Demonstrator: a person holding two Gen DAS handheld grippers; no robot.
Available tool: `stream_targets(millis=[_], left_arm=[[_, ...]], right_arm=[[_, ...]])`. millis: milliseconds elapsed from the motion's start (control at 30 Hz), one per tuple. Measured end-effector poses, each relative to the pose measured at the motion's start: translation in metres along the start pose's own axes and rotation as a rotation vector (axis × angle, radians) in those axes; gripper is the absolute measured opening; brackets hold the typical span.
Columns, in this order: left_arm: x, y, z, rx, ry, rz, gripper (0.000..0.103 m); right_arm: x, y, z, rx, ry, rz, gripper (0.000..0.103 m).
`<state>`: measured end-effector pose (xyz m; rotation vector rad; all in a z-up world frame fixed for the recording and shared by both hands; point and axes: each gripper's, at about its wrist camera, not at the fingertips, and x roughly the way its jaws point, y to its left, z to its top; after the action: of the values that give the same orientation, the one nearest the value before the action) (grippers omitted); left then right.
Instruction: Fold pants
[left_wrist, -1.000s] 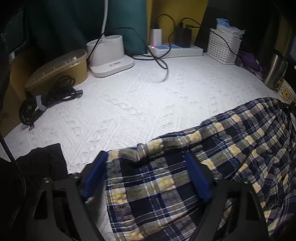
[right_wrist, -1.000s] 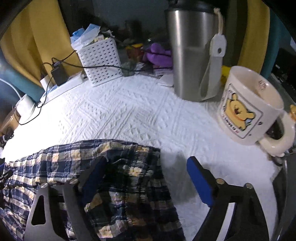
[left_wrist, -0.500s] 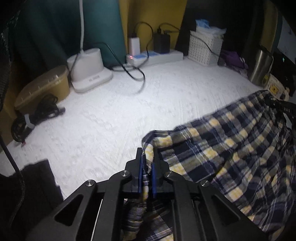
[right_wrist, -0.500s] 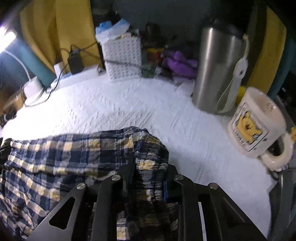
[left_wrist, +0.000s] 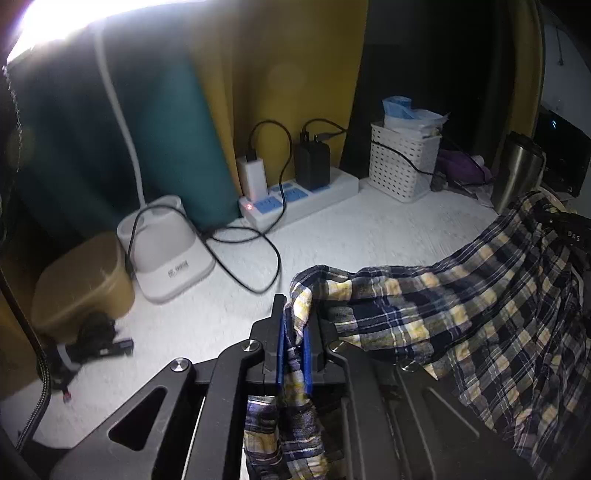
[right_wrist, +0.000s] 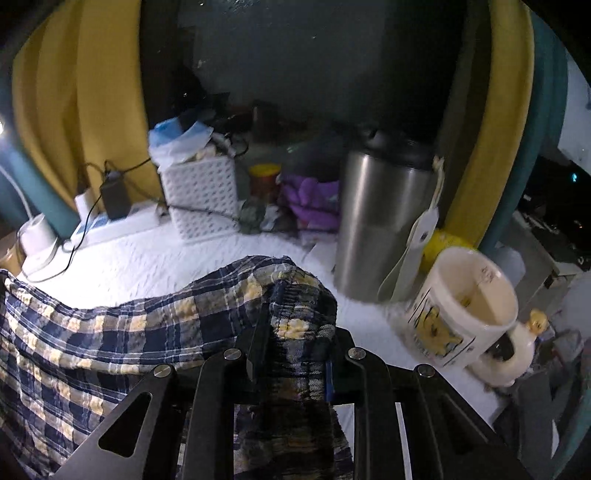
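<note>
I have both tools clamped on the plaid pants (left_wrist: 461, 314): the left tool (left_wrist: 294, 343) pinches 1 bunched edge between nearly touching pads, and the right tool (right_wrist: 295, 354) grips a thicker wad of the other end. The cloth hangs slack between them above the white counter (left_wrist: 369, 236). My worry is on the right, where the steel tumbler (right_wrist: 384, 221) and cartoon mug (right_wrist: 465, 314) stand close; a wide swing could drag fabric into them and tip the mug. On the left, trailing cloth could snag the black cable (left_wrist: 258, 258) by the power strip (left_wrist: 295, 199). Only the right view shows the mug; only the left shows the lamp base (left_wrist: 170, 247) and tan box (left_wrist: 81, 280).
</note>
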<state>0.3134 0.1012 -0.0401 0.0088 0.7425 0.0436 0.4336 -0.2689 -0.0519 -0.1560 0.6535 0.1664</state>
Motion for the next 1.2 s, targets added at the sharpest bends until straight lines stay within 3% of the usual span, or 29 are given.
stream_targets(millis=[167,467,600,1000,1067,1100,1133,1200], left_arm=[[0.013,0.006,0.004,-0.001,0.004,0.006,0.006],[0.049,0.009,-0.015,0.009,0.104,0.069,0.012],[0.051,0.021,-0.022,-0.026,0.128,0.133,0.02],[0.038,0.059,-0.04,-0.101,0.164,0.216,0.02],[0.03,0.059,-0.041,-0.118,0.168,0.198,0.021],[0.025,0.058,-0.043,-0.124,0.17,0.178,0.026],[0.016,0.055,-0.046,-0.134,0.173,0.142,0.04],[0.005,0.049,-0.053,-0.15,0.181,0.075,0.057]], right_arm=[[0.011,-0.002,0.007,0.002,0.012,-0.021,0.022],[0.046,0.008,-0.009,-0.025,0.097,-0.034,0.022],[0.054,0.008,-0.013,-0.026,0.123,-0.038,0.022],[0.063,0.013,-0.015,-0.049,0.167,-0.065,0.026],[0.058,0.012,-0.014,-0.048,0.165,-0.065,0.033],[0.055,0.012,-0.013,-0.049,0.161,-0.059,0.049],[0.049,0.011,-0.014,-0.05,0.156,-0.053,0.07],[0.036,0.01,-0.015,-0.051,0.132,-0.036,0.081]])
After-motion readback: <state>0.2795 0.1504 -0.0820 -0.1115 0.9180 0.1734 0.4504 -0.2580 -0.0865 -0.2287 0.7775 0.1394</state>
